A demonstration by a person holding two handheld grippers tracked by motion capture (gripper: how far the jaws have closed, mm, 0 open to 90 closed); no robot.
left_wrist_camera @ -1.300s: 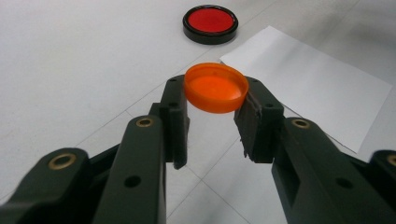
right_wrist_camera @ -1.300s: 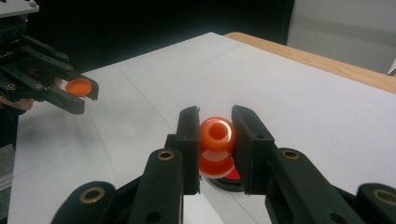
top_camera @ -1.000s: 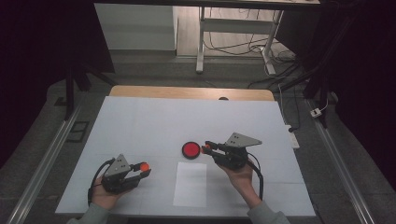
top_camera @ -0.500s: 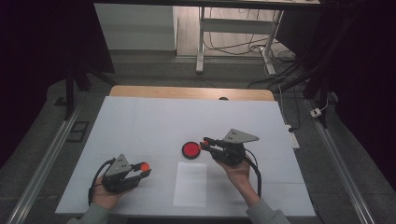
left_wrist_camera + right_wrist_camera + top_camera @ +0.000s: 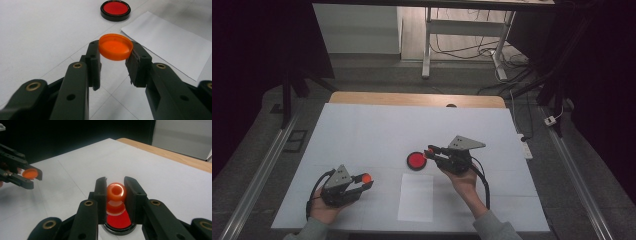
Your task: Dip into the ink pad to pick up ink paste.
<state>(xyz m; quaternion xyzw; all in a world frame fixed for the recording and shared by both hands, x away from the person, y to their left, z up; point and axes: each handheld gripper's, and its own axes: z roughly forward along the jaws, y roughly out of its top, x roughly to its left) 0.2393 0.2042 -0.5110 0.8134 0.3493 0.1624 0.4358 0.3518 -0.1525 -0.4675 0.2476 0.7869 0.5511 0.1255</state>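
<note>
- So, starting at the left: the left tool (image 5: 362, 181) sits low near the front-left of the desk (image 5: 362, 130), pinching an orange cap (image 5: 115, 46) by its rim between the two pads. In the left gripper view the cap lies flat and open side up, with the jaws on opposite edges.
- Just right of that, near the front edge, a white sheet of paper (image 5: 416, 197) lies flat. Nothing is on it.
- Behind the paper is the red dish with a black rim (image 5: 416, 160), about mid-desk. From the left tool it's up and to the right, well apart.
- Further right, the right tool (image 5: 431, 151) is pressed shut on a small orange bottle-like piece (image 5: 116, 192), its round mouth facing the camera in the right gripper view. It hangs right at the dish's right edge, and that view has the red surface directly beneath the piece, though I can't tell if they touch.
- What matters for the next bit, I'd guess: cap and orange piece are well apart, with the paper and dish between them. The cap is to the left and nearer the person, so the two hands have to meet across the middle, with the open side of the cap lined up to the mouth.
</note>
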